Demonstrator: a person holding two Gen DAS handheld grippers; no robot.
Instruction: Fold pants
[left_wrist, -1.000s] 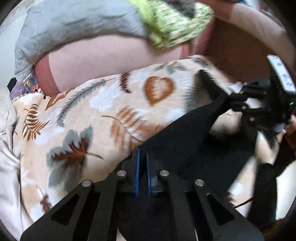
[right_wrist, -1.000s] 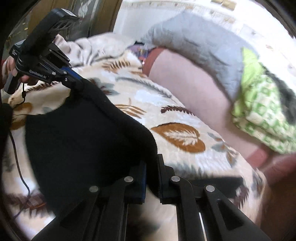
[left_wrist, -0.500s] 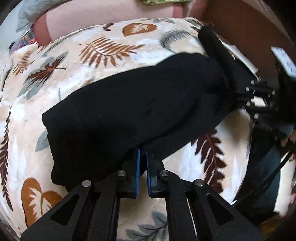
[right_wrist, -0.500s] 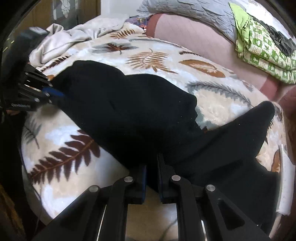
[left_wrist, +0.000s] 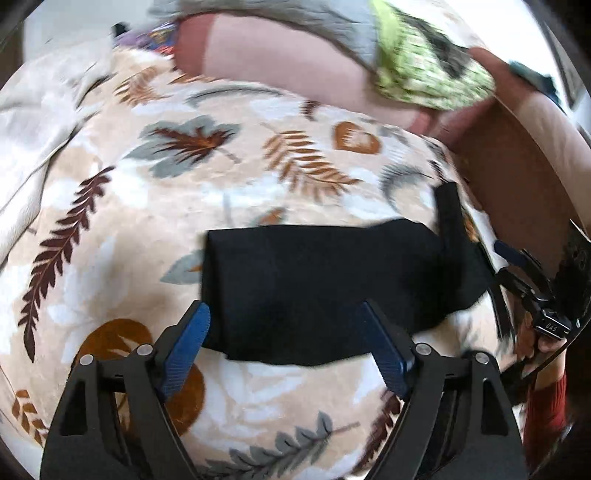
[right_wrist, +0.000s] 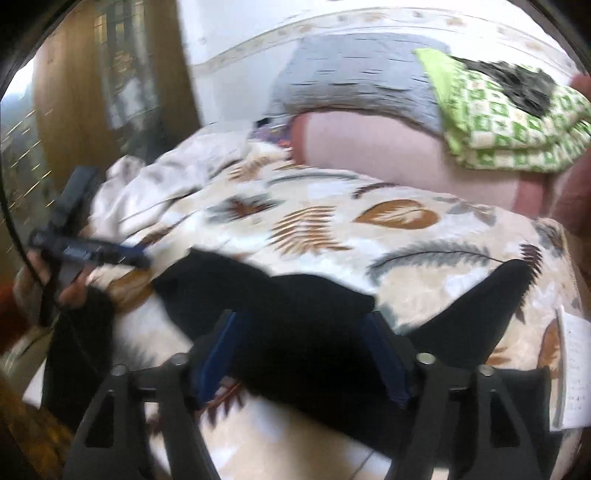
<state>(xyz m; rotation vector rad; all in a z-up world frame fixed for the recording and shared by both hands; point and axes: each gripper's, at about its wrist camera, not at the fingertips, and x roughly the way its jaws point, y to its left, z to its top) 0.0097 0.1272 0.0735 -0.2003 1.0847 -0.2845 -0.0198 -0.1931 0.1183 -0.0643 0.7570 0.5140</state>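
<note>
The black pants (left_wrist: 325, 284) lie folded flat on the leaf-print blanket (left_wrist: 221, 177), with one narrow part sticking up at their right end. My left gripper (left_wrist: 291, 345) is open and empty, its blue pads just in front of the pants' near edge. My right gripper (right_wrist: 306, 354) is open and empty over the pants (right_wrist: 295, 317). The right gripper also shows at the right edge of the left wrist view (left_wrist: 524, 273). The left gripper shows at the left of the right wrist view (right_wrist: 92, 253).
A pink bolster (right_wrist: 399, 155) lies at the back of the bed, with a grey quilt (right_wrist: 354, 81) and a green checked cloth (right_wrist: 509, 122) on it. Crumpled beige bedding (right_wrist: 166, 173) is at the left. A wooden bed frame (left_wrist: 517, 177) stands at the right. A white paper (right_wrist: 572, 369) lies near the pants.
Both grippers have opened and let go of the pants, which now lie folded on the blanket. Both grippers have pulled back and tilted up.
</note>
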